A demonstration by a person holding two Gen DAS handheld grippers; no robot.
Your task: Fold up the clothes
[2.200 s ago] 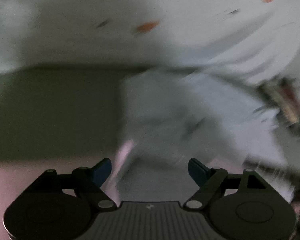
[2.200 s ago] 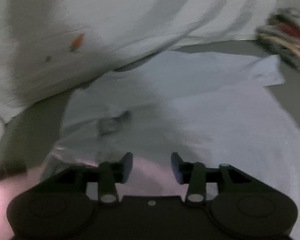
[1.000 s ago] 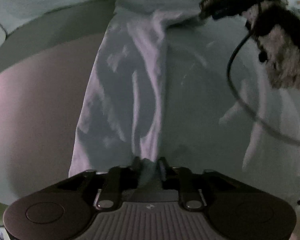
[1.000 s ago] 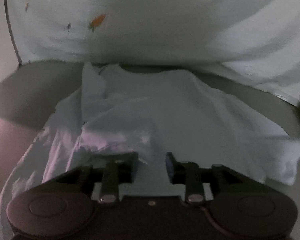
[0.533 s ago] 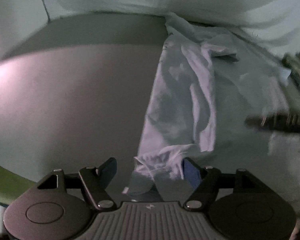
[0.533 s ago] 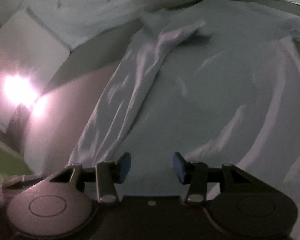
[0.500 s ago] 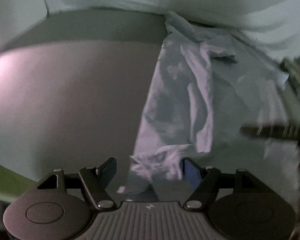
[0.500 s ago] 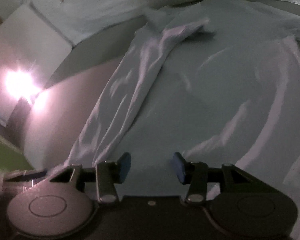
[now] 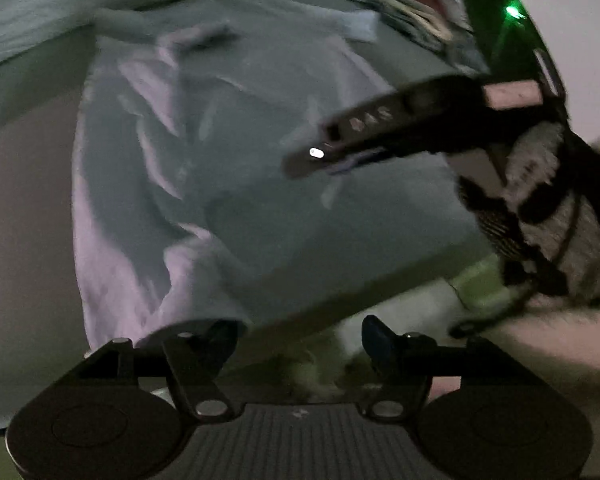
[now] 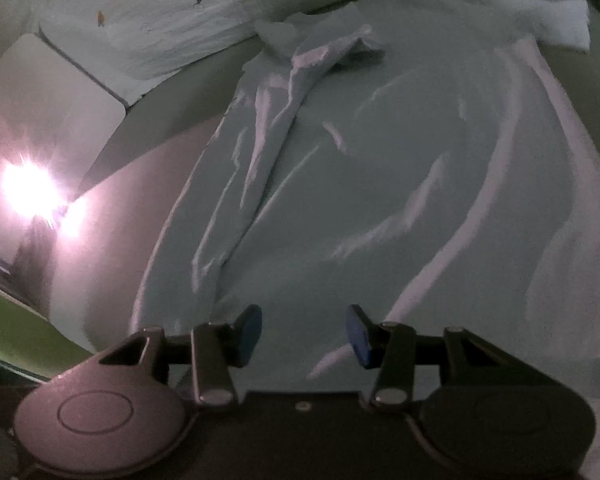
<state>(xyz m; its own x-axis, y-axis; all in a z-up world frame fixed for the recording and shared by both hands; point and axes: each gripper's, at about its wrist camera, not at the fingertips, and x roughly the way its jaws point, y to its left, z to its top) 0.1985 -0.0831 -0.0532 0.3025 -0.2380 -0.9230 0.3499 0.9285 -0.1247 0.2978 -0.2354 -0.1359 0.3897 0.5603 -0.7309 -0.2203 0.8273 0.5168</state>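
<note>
A pale blue shirt (image 9: 228, 168) (image 10: 400, 168) lies spread on a dim table, its left side folded inward as a long creased strip (image 10: 260, 152). My left gripper (image 9: 298, 336) is open at the shirt's near hem, over the table's front edge, with nothing between its fingers. My right gripper (image 10: 304, 334) is open just above the shirt's lower middle, empty. In the left wrist view the right gripper (image 9: 332, 152) reaches in from the right over the shirt, held by a hand in a fuzzy patterned sleeve (image 9: 548, 216).
A white cloth with small orange prints (image 10: 204, 20) lies bunched behind the shirt. A striped folded pile (image 9: 416, 8) sits at the far right. A bright light glare (image 10: 28, 188) shines at the left. Green floor (image 10: 8, 328) shows below the table edge.
My left gripper let go of the folded hem and swung right along the near edge. The right gripper stayed open and hovers over the shirt's lower part.
</note>
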